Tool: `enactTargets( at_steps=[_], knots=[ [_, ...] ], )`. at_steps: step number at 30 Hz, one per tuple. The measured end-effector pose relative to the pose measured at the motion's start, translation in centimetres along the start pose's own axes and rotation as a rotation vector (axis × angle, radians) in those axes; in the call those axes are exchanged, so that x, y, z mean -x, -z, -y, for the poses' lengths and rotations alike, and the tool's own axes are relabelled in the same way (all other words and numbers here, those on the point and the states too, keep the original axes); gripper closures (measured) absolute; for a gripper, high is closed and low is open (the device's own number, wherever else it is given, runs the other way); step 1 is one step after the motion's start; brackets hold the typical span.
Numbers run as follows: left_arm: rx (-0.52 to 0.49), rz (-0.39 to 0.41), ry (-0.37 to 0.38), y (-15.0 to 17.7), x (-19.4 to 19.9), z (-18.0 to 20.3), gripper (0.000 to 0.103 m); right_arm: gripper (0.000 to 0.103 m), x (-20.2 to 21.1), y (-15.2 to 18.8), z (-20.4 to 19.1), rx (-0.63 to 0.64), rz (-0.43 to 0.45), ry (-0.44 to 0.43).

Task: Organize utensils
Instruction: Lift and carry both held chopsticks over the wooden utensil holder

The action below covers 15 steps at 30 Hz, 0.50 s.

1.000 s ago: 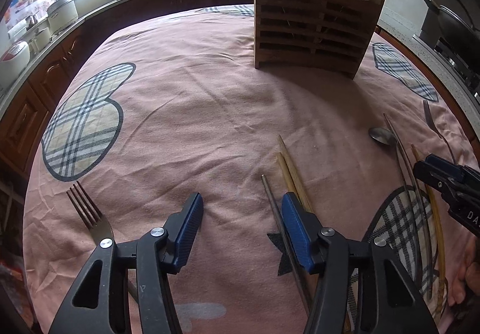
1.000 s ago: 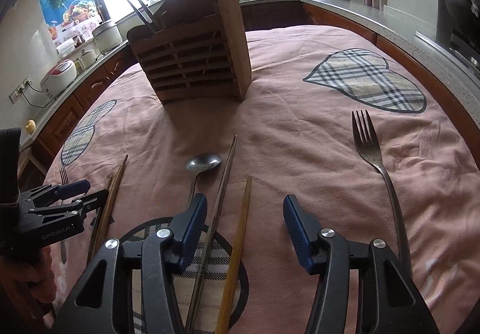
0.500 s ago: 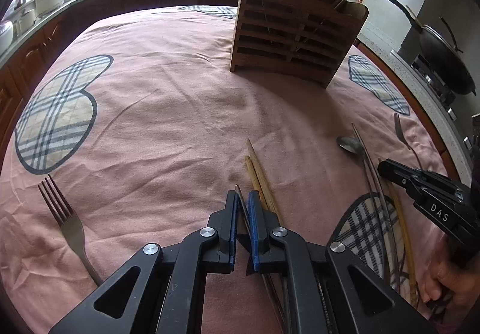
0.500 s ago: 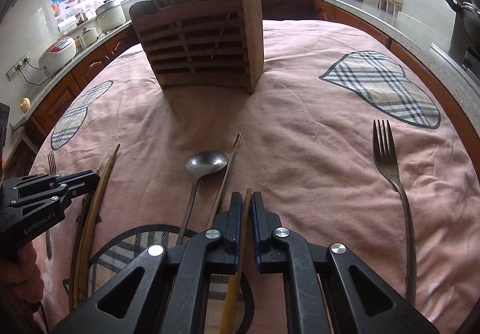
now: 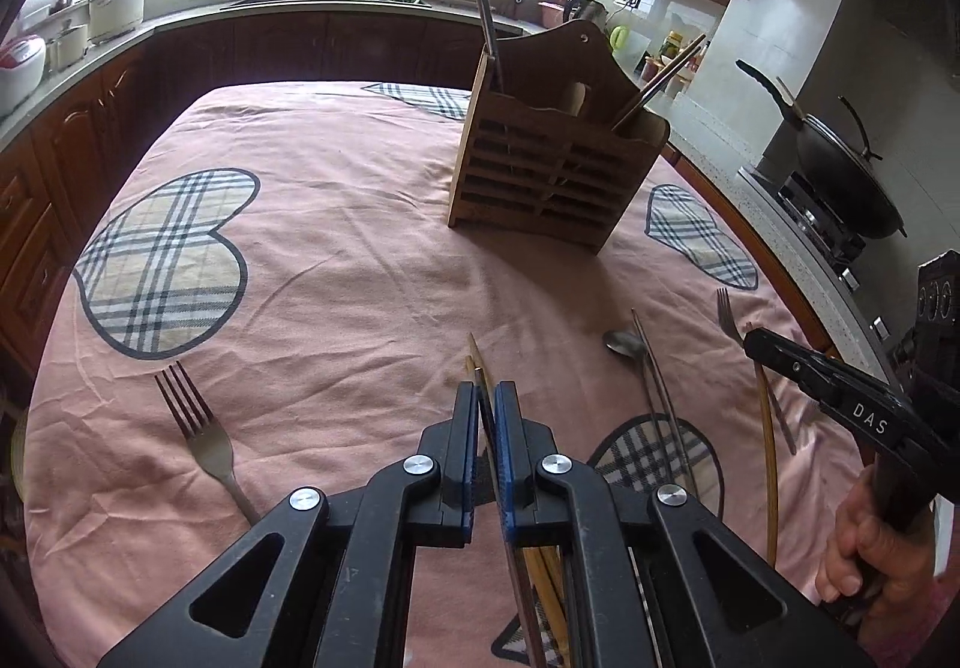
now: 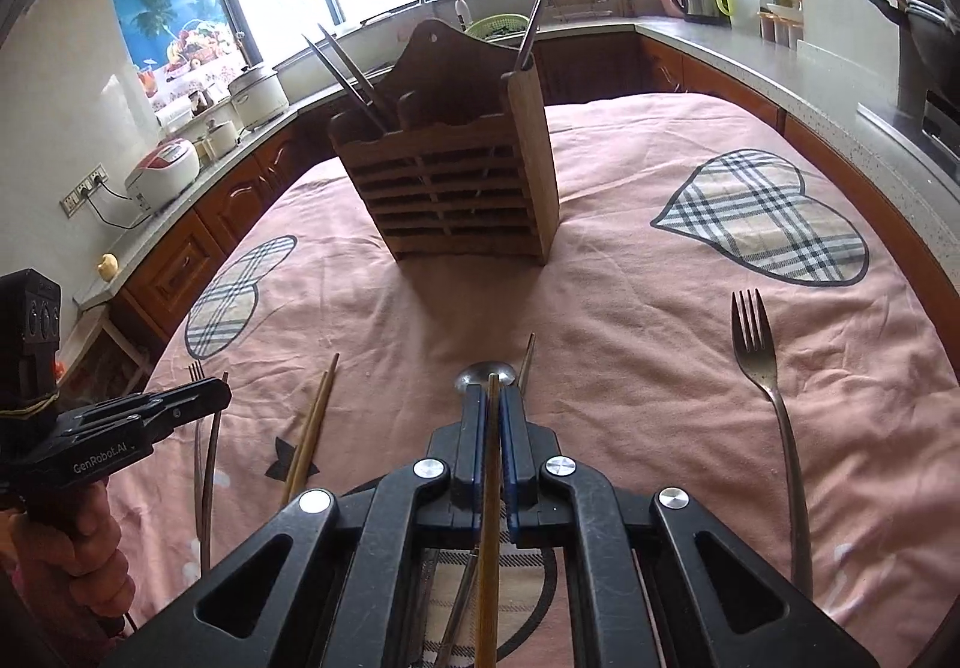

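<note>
My left gripper (image 5: 487, 389) is shut on a thin dark metal chopstick (image 6: 207, 464), which hangs off the cloth in the right wrist view. Two wooden chopsticks (image 6: 312, 416) lie just beyond it. My right gripper (image 6: 493, 392) is shut on a single wooden chopstick (image 6: 491, 458), lifted above the spoon (image 6: 486, 371). From the left wrist view, that chopstick (image 5: 767, 428) hangs below the right gripper (image 5: 753, 341). The slatted wooden utensil holder (image 5: 558, 170) stands at the far middle with several chopsticks in it.
On the pink heart-patterned cloth (image 5: 336, 260) lie a fork (image 5: 198, 428) at the left, another fork (image 6: 759, 350) at the right, and a dark chopstick (image 5: 657, 368) beside the spoon (image 5: 624, 344). Counters ring the table. A wok (image 5: 840, 176) sits at the right.
Both grippers went from open to shut, each on one chopstick, then rose. The metal chopstick and the wooden chopstick have left the cloth.
</note>
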<state>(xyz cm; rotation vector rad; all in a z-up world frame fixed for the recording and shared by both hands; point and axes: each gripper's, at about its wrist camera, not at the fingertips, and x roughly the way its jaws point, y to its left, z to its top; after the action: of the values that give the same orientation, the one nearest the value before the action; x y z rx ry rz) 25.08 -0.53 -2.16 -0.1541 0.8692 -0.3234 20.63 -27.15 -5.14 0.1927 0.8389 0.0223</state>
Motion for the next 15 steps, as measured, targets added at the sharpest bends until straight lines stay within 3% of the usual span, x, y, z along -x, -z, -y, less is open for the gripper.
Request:
enactTargets(
  at_steps=[15],
  knots=[
    [0.003,0.149,0.032,0.6,8.7,-0.1,0.1,0.098,6.3,-2.1,-1.7,0.022,0.154,-0.035]
  ],
)
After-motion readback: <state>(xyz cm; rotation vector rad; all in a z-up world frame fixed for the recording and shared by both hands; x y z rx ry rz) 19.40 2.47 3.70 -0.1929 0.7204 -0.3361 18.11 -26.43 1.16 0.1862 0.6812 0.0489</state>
